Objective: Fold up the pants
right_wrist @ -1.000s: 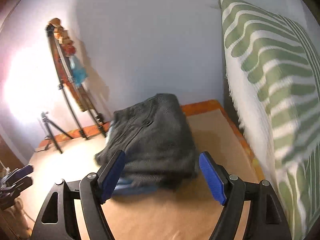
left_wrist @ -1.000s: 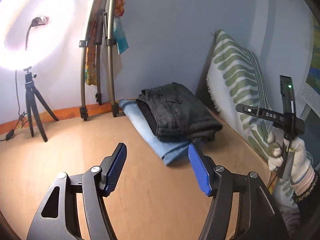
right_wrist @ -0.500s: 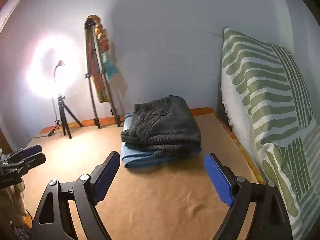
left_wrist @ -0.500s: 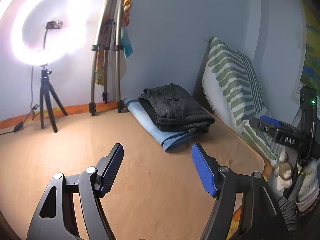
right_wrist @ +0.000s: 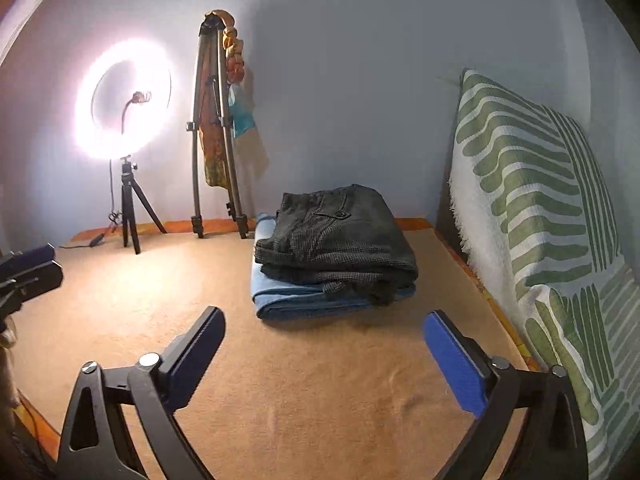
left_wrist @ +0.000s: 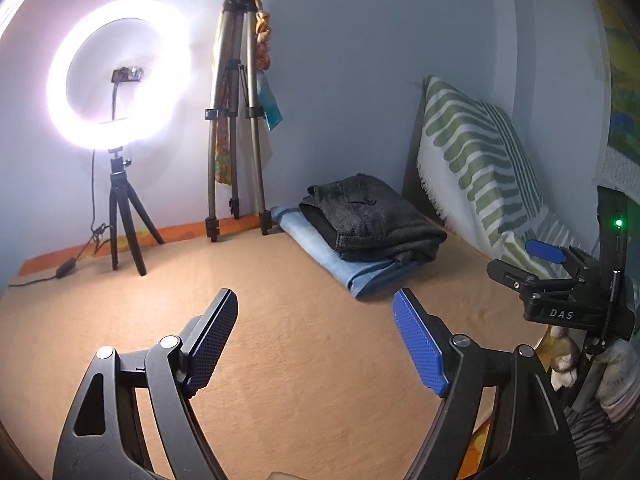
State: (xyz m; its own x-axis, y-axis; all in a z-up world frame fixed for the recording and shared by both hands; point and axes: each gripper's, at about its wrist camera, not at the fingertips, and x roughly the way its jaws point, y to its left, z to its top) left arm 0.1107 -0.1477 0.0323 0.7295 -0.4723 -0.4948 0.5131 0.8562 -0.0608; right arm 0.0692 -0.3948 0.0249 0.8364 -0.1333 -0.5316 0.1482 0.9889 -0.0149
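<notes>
Dark grey folded pants (left_wrist: pixel 372 216) lie on top of a folded light blue garment (left_wrist: pixel 332 256) at the back of the tan surface; the stack also shows in the right wrist view, pants (right_wrist: pixel 340 240) over the blue garment (right_wrist: pixel 312 300). My left gripper (left_wrist: pixel 314 336) is open and empty, well in front of the stack. My right gripper (right_wrist: pixel 324 356) is open and empty, in front of the stack. The right gripper also shows at the right of the left wrist view (left_wrist: pixel 560 276); the left gripper shows at the left edge of the right wrist view (right_wrist: pixel 28 272).
A lit ring light on a small tripod (left_wrist: pixel 116 120) and a folded tripod with hanging cloth (left_wrist: pixel 236 128) stand against the back wall. A green-and-white striped pillow (right_wrist: pixel 540 220) leans along the right edge. The tan surface (right_wrist: pixel 320 400) spreads under both grippers.
Both grippers have pulled back and away from the folded stack, which now looks smaller and farther. Both stay open and empty.
</notes>
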